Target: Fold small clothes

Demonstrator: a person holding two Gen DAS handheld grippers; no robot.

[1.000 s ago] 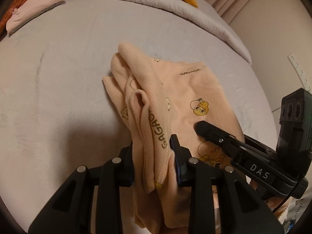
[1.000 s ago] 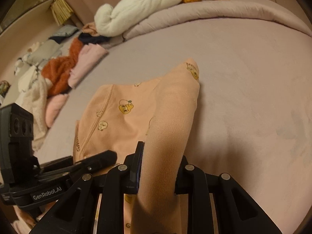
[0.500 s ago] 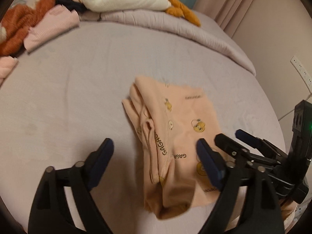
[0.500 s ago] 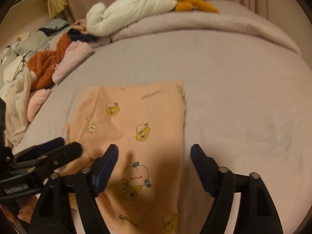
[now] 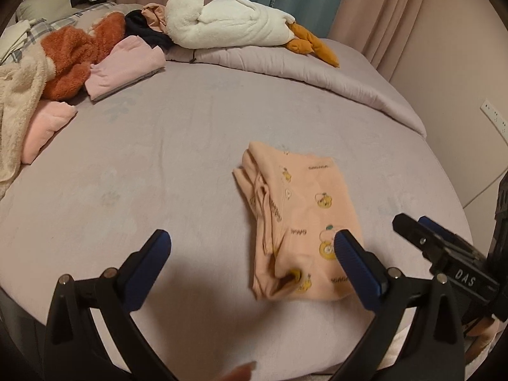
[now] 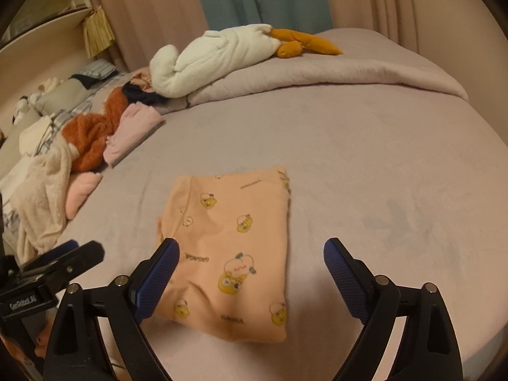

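A small peach garment printed with yellow cartoon figures lies folded flat on the lilac bed; it also shows in the right wrist view. My left gripper is open and empty, raised above the bed just left of the garment's near end. My right gripper is open and empty, held above the garment's near edge. The right gripper's fingers show at the right of the left wrist view.
A heap of clothes lies at the far left: a rust fleece, a folded pink garment, a cream blanket. A white plush rests on the rolled duvet at the back. A wall stands to the right.
Both grippers let go of the peach garment, opened wide and drew back and up. The garment dropped flat onto the bed in a folded rectangle.
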